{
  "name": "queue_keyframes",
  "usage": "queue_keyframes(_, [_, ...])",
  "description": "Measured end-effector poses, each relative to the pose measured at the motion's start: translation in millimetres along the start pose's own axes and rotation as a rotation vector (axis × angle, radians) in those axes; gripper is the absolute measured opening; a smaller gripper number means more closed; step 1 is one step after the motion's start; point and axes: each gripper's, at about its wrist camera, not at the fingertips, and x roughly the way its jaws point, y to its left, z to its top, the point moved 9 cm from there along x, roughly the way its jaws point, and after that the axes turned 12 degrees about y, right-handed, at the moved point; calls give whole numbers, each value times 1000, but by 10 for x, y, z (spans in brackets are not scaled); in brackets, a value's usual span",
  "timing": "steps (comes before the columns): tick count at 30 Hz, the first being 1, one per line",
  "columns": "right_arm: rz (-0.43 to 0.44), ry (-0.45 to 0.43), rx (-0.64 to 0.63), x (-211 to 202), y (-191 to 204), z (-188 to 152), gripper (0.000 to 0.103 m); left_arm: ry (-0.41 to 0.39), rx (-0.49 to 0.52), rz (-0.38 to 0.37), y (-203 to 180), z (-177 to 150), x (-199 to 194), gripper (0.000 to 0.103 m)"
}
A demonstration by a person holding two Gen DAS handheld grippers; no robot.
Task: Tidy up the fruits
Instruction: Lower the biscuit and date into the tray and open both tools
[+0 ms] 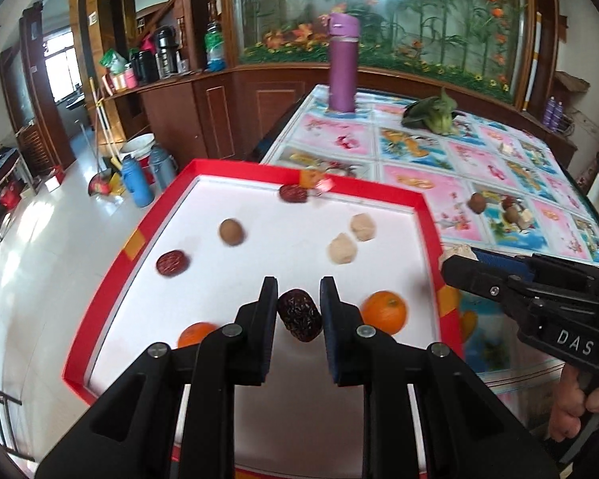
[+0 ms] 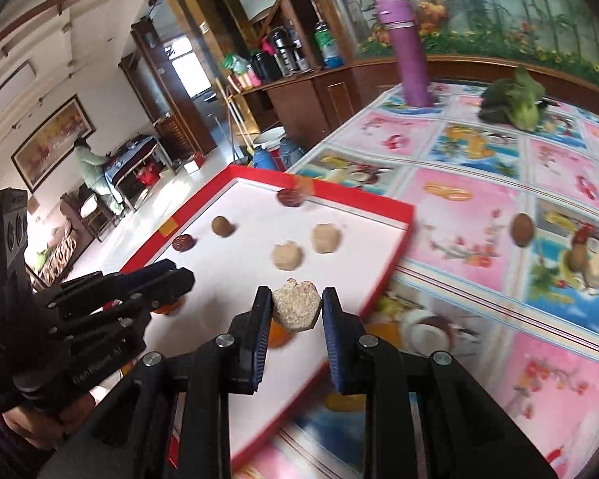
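Observation:
A red-rimmed tray [image 1: 112, 279] with a white floor holds two dark dates [image 1: 172, 262], a brown round fruit [image 1: 231, 231], two beige lumps [image 1: 341, 249] and two oranges [image 1: 383, 311]. My left gripper [image 1: 298, 295] hangs over the tray's near part, shut on a wrinkled dark red date [image 1: 299, 317]. My right gripper [image 2: 296, 295] is shut on a rough beige lump [image 2: 296, 308] above the tray's [image 2: 395, 203] near right side. On the patterned tablecloth lie a brown fruit [image 2: 522, 229] and a few more pieces [image 2: 597, 269].
A purple bottle [image 1: 342, 72] and a leafy green vegetable [image 1: 435, 113] stand at the table's far end. The tray's left side reaches past the table edge over the floor. Flasks and a bucket [image 1: 137, 147] are on the floor to the left. A person [image 2: 90, 163] stands far back.

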Motion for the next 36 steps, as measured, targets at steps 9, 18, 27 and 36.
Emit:
queue_keyframes(9, [-62, 9, 27, 273, -5, 104, 24, 3, 7, 44, 129, 11, 109, 23])
queue_keyframes(18, [-79, 52, 37, 448, -59, 72, 24, 20, 0, 107, 194, 17, 218, 23])
queue_keyframes(27, [-66, 48, 21, 441, -47, 61, 25, 31, -7, 165, 278, 7, 265, 24])
queue_keyframes(36, [-42, -6, 45, 318, -106, 90, 36, 45, -8, 204, 277, 1, 278, 46])
